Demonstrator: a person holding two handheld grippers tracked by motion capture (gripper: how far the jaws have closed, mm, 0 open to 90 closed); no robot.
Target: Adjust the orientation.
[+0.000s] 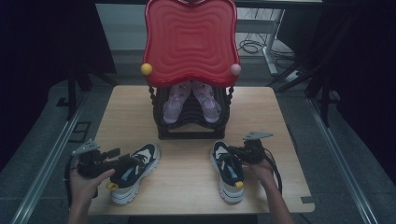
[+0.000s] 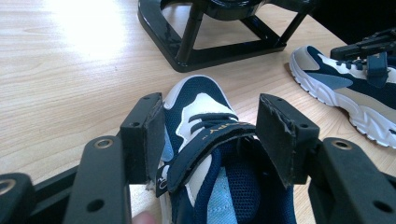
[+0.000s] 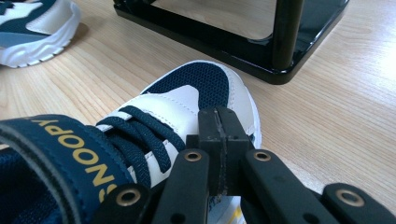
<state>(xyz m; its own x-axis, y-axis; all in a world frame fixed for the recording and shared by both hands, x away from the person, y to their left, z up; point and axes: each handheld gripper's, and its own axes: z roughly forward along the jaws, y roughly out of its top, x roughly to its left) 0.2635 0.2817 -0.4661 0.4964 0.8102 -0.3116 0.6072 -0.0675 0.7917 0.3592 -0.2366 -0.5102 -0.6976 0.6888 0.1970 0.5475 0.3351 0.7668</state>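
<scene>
Two navy-and-white sneakers lie on the wooden table (image 1: 187, 186). My left gripper (image 1: 122, 161) (image 2: 210, 126) straddles the left sneaker (image 1: 133, 171) (image 2: 201, 102) at its strap, one pad against each side of the upper. The right sneaker (image 1: 227, 171) (image 3: 191, 93) points toward the rack, and "SNOOPY" is written on its strap. My right gripper (image 1: 232, 153) (image 3: 218, 126) is shut with its jaws pressed together, and its tips rest just over that shoe's white side panel by the laces. Nothing shows between them. The left gripper view also shows the right sneaker (image 2: 345, 93) and the right gripper (image 2: 369, 46) on it.
A black rack (image 1: 191, 126) (image 2: 210, 51) (image 3: 233, 42) with a red wavy top (image 1: 190, 42) stands at the table's back middle. It holds a pair of lilac sandals (image 1: 191, 100). Bare tabletop lies between the two sneakers and on both sides of the rack.
</scene>
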